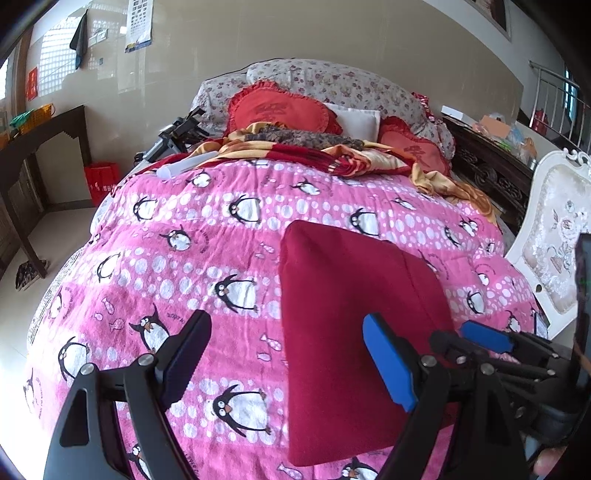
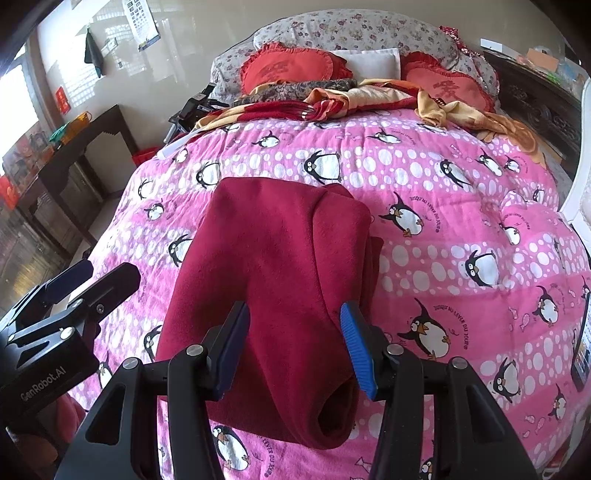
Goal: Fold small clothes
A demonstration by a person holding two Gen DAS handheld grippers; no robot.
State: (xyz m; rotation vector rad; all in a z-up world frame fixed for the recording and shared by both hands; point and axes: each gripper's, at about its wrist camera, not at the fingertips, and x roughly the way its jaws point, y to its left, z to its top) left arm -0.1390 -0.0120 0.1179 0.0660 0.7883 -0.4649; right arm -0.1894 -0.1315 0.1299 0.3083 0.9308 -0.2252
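Straddling folded garment, right gripper fingers apart; near hem seemingly cut off.

Bed w/ pink penguin quilt. At head end: two red heart cushions, white pillow, floral bolster, crumpled red/yellow blanket. Dark wood side table on left by the wall, red bag on floor nr it. White ornate chair on right. Calendar hangs on wall.

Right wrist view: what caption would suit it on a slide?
Folded dark red garment on a pink penguin blanket, open right gripper poised above its near end.
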